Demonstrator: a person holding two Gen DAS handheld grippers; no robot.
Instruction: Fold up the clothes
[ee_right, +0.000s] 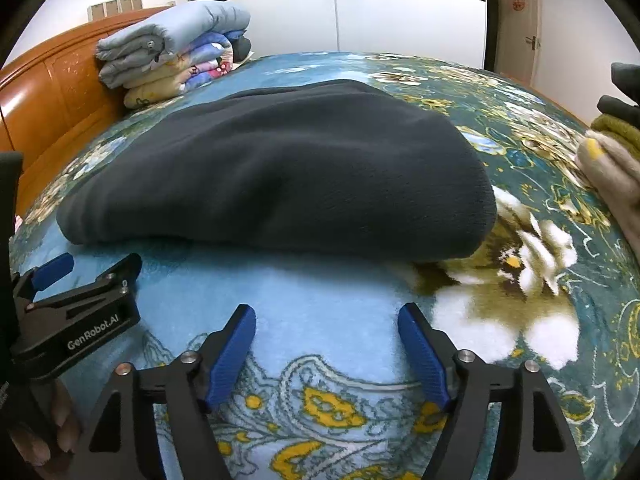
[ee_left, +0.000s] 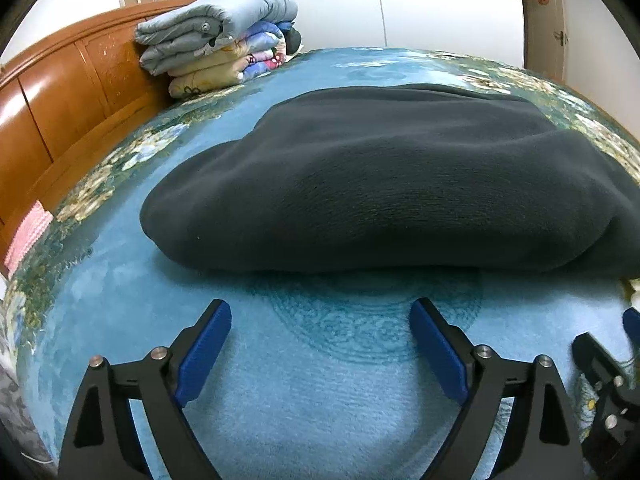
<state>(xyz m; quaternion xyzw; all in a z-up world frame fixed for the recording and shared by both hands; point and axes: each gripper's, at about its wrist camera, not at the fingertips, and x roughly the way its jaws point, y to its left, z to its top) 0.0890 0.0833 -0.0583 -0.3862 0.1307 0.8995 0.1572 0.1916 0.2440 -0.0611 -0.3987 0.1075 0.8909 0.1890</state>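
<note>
Blue floral bedspread [ee_left: 320, 380], dark folded garment [ee_left: 380, 184] just beyond both wide-open, empty claws [ee_left: 320, 340] [ee_right: 327, 340]

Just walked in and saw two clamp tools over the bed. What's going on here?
A person holds a gripper in each hand and is folding clothes on the bed. A dark fleece garment lies folded on the blue floral blanket. The left gripper and the right gripper hover just short of its near edge, jaws open and empty. A stack of folded quilts sits by the wooden headboard.
</note>
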